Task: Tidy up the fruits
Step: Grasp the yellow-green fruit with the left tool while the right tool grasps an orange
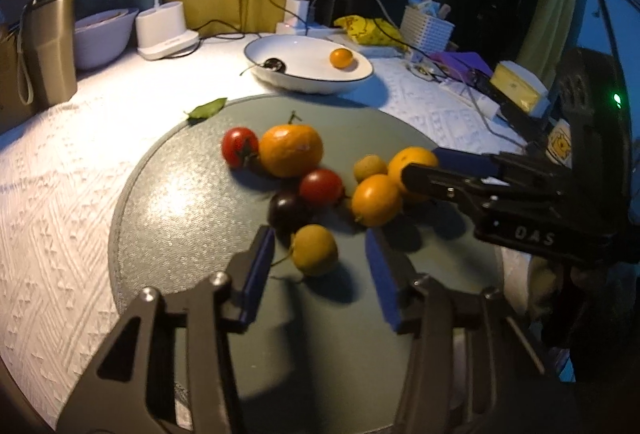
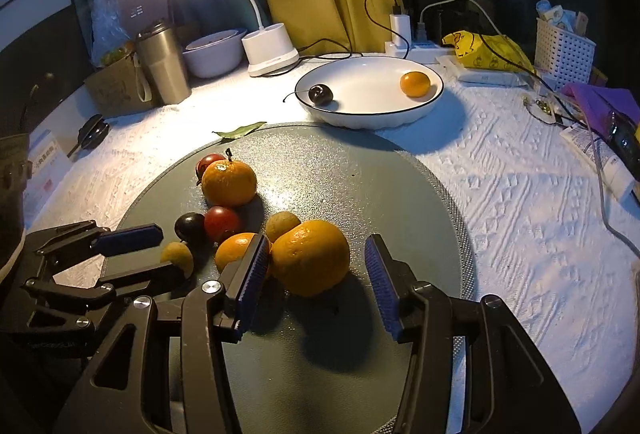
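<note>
A round grey mat (image 1: 180, 218) (image 2: 380, 193) holds several fruits: tangerines, red cherry tomatoes, a dark cherry and small yellow-green fruits. My left gripper (image 1: 320, 254) is open around a small yellow-green fruit (image 1: 315, 250), its pads apart from it; it also shows in the right wrist view (image 2: 156, 252). My right gripper (image 2: 316, 258) is open around a large tangerine (image 2: 311, 257), and it shows from the side in the left wrist view (image 1: 424, 165). A white plate (image 1: 360, 75) (image 2: 424, 113) behind the mat holds a dark cherry (image 2: 320, 94) and a small tangerine (image 2: 415, 83).
A steel tumbler (image 2: 164, 67), a bowl (image 2: 214, 51) and a lamp base (image 2: 270, 49) stand at the back left. A power strip with cables (image 2: 404, 33), a yellow bag (image 2: 488, 49), a white basket (image 2: 562, 49) and clutter lie at the back right. A leaf (image 2: 240, 131) lies by the mat.
</note>
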`<action>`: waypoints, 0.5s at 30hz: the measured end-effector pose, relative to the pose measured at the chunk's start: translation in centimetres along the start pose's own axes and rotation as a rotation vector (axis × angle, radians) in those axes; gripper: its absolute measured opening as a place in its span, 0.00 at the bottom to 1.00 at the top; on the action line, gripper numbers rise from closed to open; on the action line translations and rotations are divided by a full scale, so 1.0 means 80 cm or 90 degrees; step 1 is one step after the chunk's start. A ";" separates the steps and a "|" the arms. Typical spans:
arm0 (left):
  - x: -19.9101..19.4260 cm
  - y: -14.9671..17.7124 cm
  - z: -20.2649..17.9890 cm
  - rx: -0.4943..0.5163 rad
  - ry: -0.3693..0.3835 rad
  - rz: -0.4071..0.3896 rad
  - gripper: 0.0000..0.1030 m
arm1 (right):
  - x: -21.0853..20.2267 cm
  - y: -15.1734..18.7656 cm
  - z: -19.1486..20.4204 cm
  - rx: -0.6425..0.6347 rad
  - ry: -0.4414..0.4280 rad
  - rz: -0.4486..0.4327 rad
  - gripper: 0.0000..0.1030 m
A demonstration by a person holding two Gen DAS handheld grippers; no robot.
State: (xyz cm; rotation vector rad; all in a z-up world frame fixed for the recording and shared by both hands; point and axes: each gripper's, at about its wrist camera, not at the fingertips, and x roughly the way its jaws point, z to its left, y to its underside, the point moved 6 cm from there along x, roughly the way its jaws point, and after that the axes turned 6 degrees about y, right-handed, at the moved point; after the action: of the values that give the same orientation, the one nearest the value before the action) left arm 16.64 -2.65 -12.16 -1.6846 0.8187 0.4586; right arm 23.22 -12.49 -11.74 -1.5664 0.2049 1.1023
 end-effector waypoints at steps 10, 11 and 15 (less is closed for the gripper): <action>0.010 0.004 -0.007 0.028 -0.015 0.016 0.29 | 0.005 0.003 -0.002 0.006 -0.014 -0.003 0.51; 0.011 0.004 -0.007 0.028 -0.015 0.017 0.27 | 0.005 0.003 -0.002 0.007 -0.016 -0.004 0.51; 0.010 0.005 -0.007 0.032 -0.016 0.015 0.26 | 0.006 0.004 -0.002 0.004 -0.021 -0.010 0.51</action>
State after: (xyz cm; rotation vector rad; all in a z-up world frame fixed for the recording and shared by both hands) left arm 16.86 -3.48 -12.79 -1.6214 0.8256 0.4716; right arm 23.41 -12.54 -12.32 -1.5403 0.1738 1.1134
